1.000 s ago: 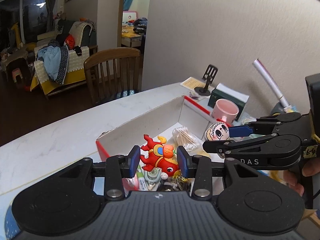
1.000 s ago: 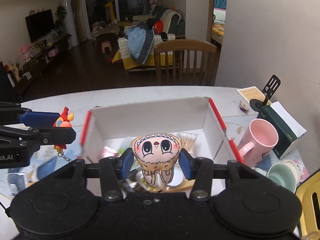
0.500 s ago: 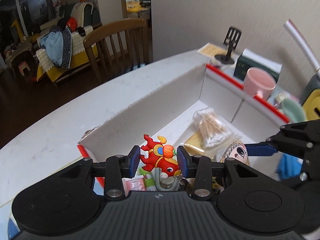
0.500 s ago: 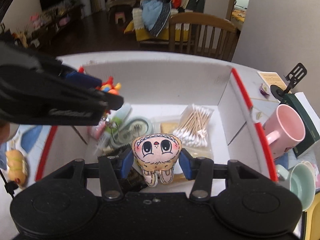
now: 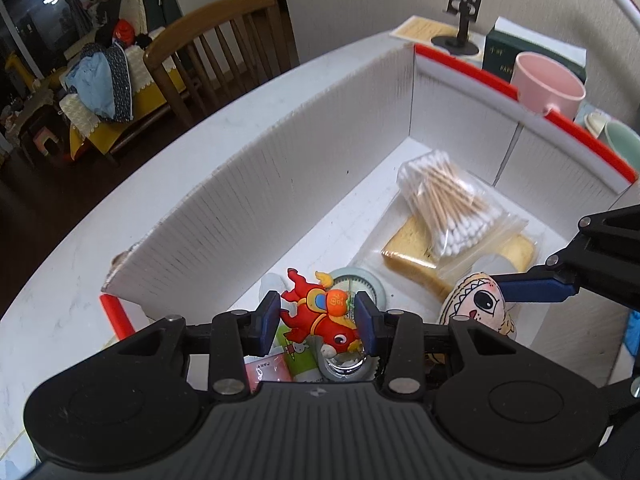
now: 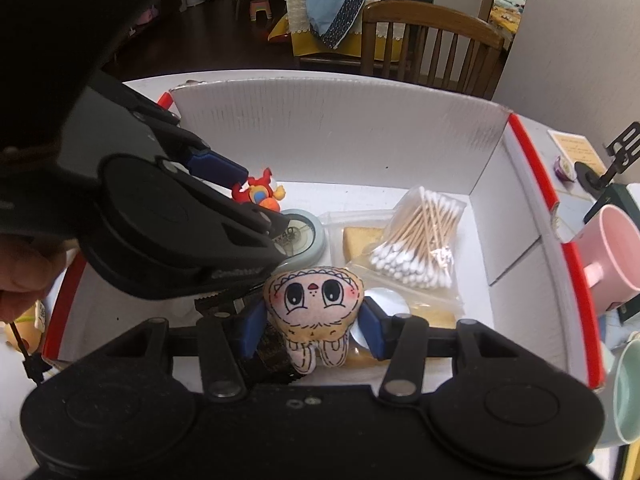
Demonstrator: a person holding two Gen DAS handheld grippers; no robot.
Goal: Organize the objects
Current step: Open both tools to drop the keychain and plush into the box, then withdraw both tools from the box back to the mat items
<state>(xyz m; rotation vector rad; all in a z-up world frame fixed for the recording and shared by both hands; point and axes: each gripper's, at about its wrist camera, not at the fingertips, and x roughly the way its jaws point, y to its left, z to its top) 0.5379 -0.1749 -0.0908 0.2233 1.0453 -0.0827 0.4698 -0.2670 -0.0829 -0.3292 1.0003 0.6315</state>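
Red cartoon charm (image 5: 320,316) sits clamped between the blue pads of the left gripper (image 5: 316,322), held above the near-left corner inside the white corrugated box (image 5: 256,200). Right gripper (image 6: 308,330) has its jaws closed on a cream plush figure (image 6: 314,308) with a drawn face, its two legs hanging below the pads; this too is held over the box interior, just right of the left gripper. Both tools point steeply downward into the box. Box contents observed: a clear bag of cotton swabs (image 6: 420,240) lying over a bagged yellow slab (image 5: 416,256), and a pale blue round item (image 6: 304,232) beneath the charm. Box stands on a white worktop (image 5: 80,280). Outside the red-edged right wall: a pink mug (image 6: 612,252) and a dark green carton (image 5: 500,56). A wooden chair (image 6: 432,40) stands beyond the worktop.
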